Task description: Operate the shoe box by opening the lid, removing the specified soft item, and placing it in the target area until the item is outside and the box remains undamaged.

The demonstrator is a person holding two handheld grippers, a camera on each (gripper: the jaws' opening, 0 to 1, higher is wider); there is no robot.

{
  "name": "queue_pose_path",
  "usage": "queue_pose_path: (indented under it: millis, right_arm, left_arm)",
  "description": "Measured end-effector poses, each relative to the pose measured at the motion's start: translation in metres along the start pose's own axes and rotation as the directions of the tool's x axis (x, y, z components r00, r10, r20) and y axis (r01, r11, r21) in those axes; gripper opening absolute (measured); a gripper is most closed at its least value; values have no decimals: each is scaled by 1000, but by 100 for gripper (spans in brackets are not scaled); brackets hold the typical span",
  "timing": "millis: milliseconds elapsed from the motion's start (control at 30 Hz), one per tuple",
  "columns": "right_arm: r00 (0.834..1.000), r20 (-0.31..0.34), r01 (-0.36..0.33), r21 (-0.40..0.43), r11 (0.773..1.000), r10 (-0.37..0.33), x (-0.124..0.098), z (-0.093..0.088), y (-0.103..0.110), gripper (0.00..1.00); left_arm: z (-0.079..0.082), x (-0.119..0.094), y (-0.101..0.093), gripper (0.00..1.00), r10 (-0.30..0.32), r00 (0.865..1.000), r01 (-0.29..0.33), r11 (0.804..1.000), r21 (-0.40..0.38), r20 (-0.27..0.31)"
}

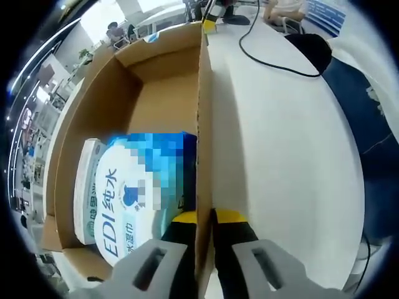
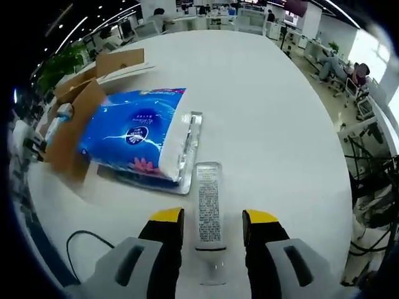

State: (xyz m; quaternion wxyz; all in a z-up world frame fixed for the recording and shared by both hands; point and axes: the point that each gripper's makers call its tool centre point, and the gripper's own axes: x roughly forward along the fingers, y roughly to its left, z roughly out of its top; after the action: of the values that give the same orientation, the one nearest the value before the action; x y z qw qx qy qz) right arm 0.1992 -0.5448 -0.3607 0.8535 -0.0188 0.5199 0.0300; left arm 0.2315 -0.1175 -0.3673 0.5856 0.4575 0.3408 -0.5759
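Meanwhile, at the table:
Box: cardboard shoe box (image 1: 156, 93) open, lid off or folded clear, interior exposed ahead of the left gripper (image 1: 201, 227).
Left gripper: jaws straddling the box's near side wall (image 1: 204, 124), one inside, one outside, pinched on the cardboard to steady it.
Soft item in box: pack of wet wipes (image 1: 124, 199) lying flat on the box floor, just beside the inner jaw, pressed close to the gripped wall.
Right gripper: right gripper (image 2: 212, 227) released, jaws apart, with a clear squeeze tube (image 2: 209, 212) lying between them on the white table (image 2: 280, 124); no contact evident.
Already outside: blue tissue pack (image 2: 134, 134) resting just ahead and to the left of the right gripper, touching a flat foil sachet (image 2: 187, 149); box visible beyond it.
Step in hand, judged: hold the wall lightly, enough to stop sliding, not enough to crease it.
Advice: bring the free gripper over the wipes, grip the soft edge away from the wall, lift straight up.
Risk: a hard pinch or sideways pull tearing the thin wall.
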Motion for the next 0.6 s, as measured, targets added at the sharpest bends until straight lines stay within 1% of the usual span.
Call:
queue_pose_path:
  millis: [33, 100, 333, 433, 533, 600]
  right_arm:
    - [1000, -5, 3, 0, 1000, -3, 0, -1, 0, 45]
    - [1000, -3, 6, -8, 1000, -6, 0, -1, -1, 47]
    - [1000, 16, -6, -36, 999, 7, -6, 7, 7, 48]
    - [999, 33, -9, -54, 998, 11, -13, 14, 10, 48]
    - [999, 39, -8, -66, 998, 10, -17, 16, 10, 49]
    - [999, 42, 1, -91, 996, 3, -25, 19, 9, 49]
  left_arm:
    - [0, 0, 0, 3, 0, 1000, 0, 1000, 1, 0]
    - [0, 0, 0, 3, 0, 1000, 0, 1000, 0, 0]
    - [0, 0, 0, 3, -1, 1000, 1, 1000, 0, 0]
    - [0, 0, 0, 3, -2, 1000, 2, 1000, 0, 0]
    - [0, 0, 0, 3, -2, 1000, 2, 1000, 0, 0]
    - [1, 1, 0, 3, -2, 1000, 2, 1000, 0, 0]
